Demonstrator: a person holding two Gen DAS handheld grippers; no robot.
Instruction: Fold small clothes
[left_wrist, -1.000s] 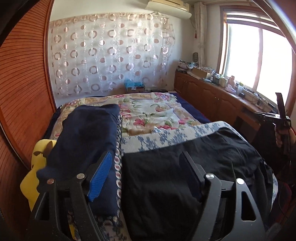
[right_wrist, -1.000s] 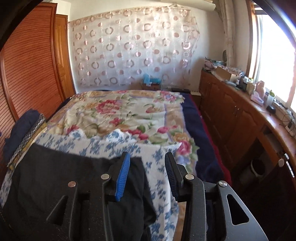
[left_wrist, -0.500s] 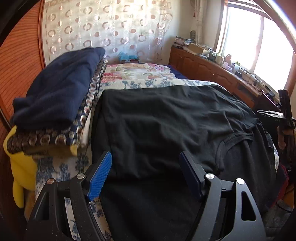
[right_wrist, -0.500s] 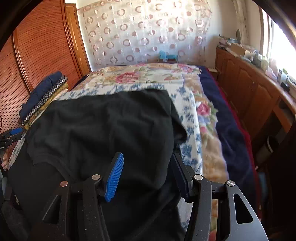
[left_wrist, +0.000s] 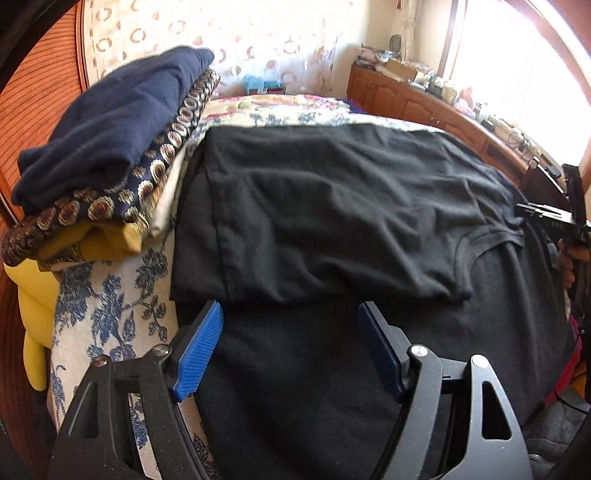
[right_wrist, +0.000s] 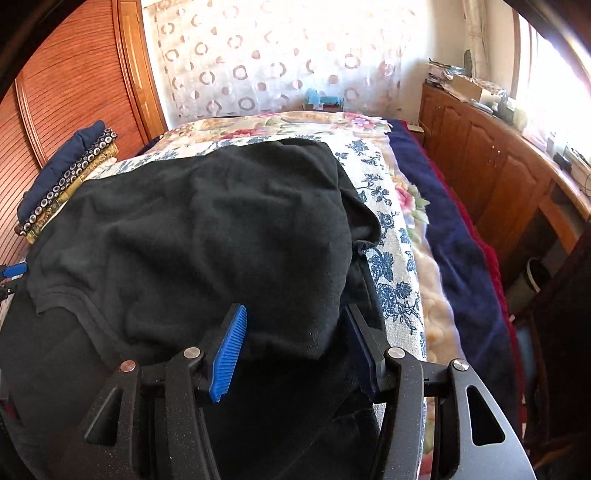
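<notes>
A black T-shirt (left_wrist: 332, 206) lies spread on the bed, its upper part folded over toward me, with the neckline at the right. It also shows in the right wrist view (right_wrist: 207, 229). My left gripper (left_wrist: 291, 325) is open, just above the folded edge near the shirt's left side. My right gripper (right_wrist: 295, 332) is open with the fold's edge between its pads (right_wrist: 229, 350), not clamped. The right gripper also appears at the far right of the left wrist view (left_wrist: 554, 218).
A stack of folded clothes (left_wrist: 107, 147), navy on top, sits at the bed's left, also in the right wrist view (right_wrist: 66, 170). A floral blanket (right_wrist: 391, 258) covers the bed. A wooden cabinet (right_wrist: 498, 166) runs along the right; a wooden wardrobe (right_wrist: 74, 81) stands left.
Both grippers have dropped and tilted down toward the shirt. The shirt's top part now lies folded over the lower part, and both grippers stay open.
</notes>
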